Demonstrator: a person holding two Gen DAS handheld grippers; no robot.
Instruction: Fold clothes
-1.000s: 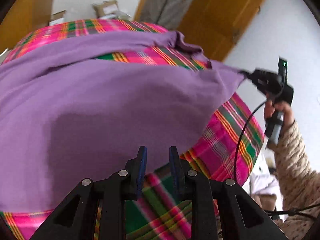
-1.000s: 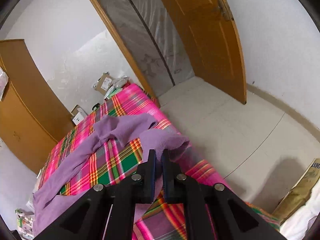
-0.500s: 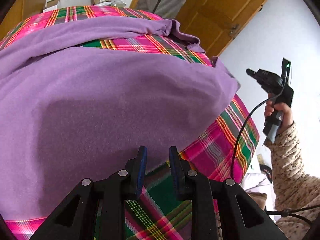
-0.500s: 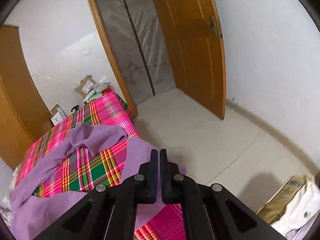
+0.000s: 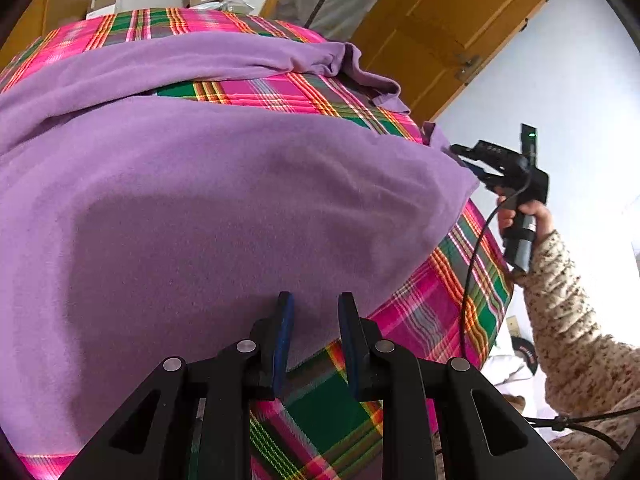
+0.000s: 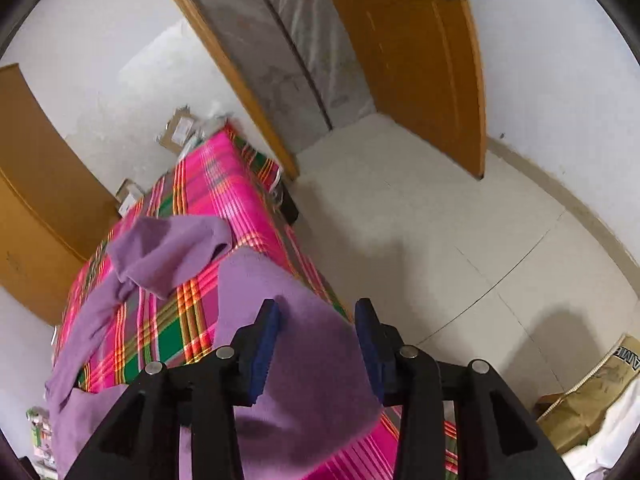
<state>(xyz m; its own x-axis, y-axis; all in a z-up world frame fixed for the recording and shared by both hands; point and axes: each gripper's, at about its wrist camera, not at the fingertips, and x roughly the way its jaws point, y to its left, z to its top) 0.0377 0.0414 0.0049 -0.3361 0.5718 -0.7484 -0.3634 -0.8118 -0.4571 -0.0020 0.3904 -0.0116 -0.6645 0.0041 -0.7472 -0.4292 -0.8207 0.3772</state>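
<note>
Left side: the left tool (image 5: pixel 311 320) stands with its jaws parted and nothing between them. Its tips sit just above the near hem of the purple garment (image 5: pixel 224 208), apart from the cloth as far as can be told. The garment lies spread across the bed (image 5: pixel 460 304), which is covered in a pink and green plaid. One sleeve (image 5: pixel 208 60) trails along the far side, ending in a bunched cuff, with a strip of plaid showing between it and the body.

Right side: the right tool (image 6: pixel 316 324) is likewise open and holds nothing. A corner of the garment (image 6: pixel 304 368) lies beneath its tips at the bed's edge, overhanging slightly toward the floor (image 6: pixel 440 240). The person's hand (image 5: pixel 536 216) holds the handle, sleeve visible below it.

Assessment: the step in hand appears to be taking up the near hem at two corners for the first fold.

Recommendations:
- Seat each tool squarely over its corner so the pads bite full fabric, not only the fringe.
- Catch the garment alone; the plaid cover beneath is loose cloth and could be pinched with it.
- Close both tools before lifting, then raise them level so the hem stays straight.
- Attend to the far sleeve, which is rumpled and may spoil a clean edge.
</note>
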